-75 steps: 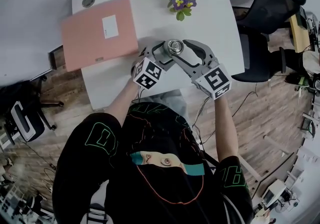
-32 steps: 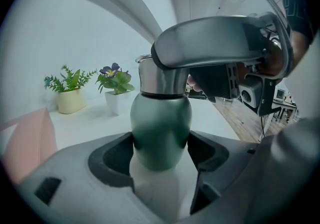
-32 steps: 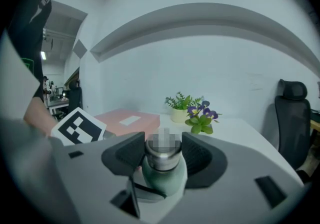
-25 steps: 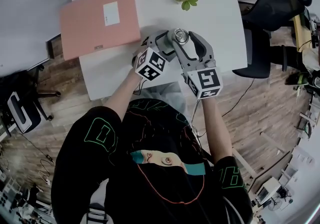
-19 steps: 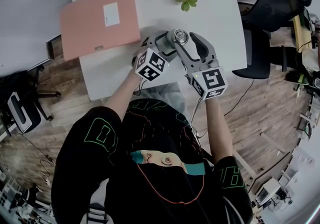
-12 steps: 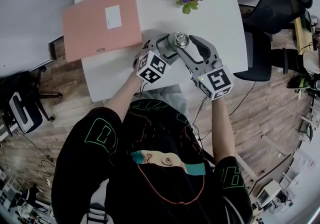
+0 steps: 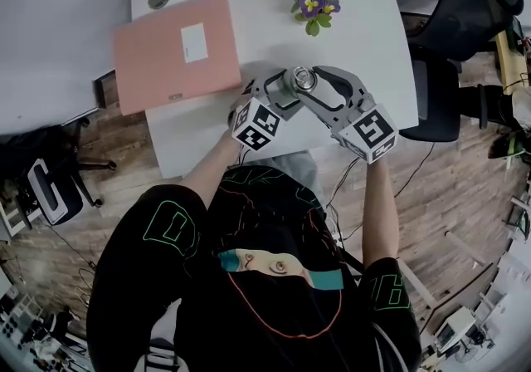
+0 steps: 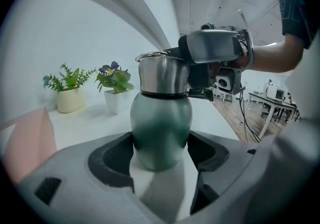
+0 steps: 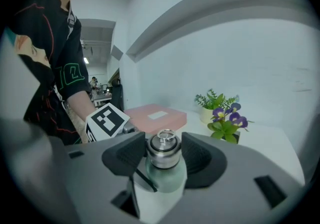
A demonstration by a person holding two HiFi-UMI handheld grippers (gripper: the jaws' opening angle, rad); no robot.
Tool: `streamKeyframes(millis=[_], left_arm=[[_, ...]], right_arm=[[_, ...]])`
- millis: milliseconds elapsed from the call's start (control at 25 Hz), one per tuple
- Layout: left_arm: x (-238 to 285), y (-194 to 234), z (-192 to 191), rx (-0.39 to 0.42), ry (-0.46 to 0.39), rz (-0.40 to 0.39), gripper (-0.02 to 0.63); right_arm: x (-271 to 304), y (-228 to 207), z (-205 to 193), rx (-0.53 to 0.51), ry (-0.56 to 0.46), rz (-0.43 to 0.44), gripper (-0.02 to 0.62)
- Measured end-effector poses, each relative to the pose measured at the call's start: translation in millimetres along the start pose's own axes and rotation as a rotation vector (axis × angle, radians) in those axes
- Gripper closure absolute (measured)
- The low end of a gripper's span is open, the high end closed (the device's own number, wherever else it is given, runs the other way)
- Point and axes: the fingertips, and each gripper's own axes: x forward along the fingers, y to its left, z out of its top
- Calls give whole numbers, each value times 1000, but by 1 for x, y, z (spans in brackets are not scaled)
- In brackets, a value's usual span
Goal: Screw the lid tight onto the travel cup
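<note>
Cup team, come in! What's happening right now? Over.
Left gripper clamps cup. Right gripper grips lid, jaws just eased a touch wider. Nothing blocking.

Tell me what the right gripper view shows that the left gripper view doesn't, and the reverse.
Only the right gripper view: the ring atop the round steel lid, held between the right gripper's jaws, which just eased wider; a black-and-white marker cube; the pink folder's white label. Only the left gripper view: the left gripper clamping the green metal travel cup's body, and the right gripper from outside. Both: cup, lid, folder, white table, cream-potted leafy plant, white-potted purple flowers.
</note>
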Motion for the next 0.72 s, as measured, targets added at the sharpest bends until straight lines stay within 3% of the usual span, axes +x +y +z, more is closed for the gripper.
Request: streamKeyframes(millis=[240,400,720], left_arm=[[1,0,0,-3,5,-16,258],[1,1,0,-3,3,-13,258],[0,1,0,-2,4,-14,258]], right_arm=[[3,-1,-1,-9,6,148,363],[7,-1,0,1,3,195,360],[7,-3,-2,51,-15,44,360]])
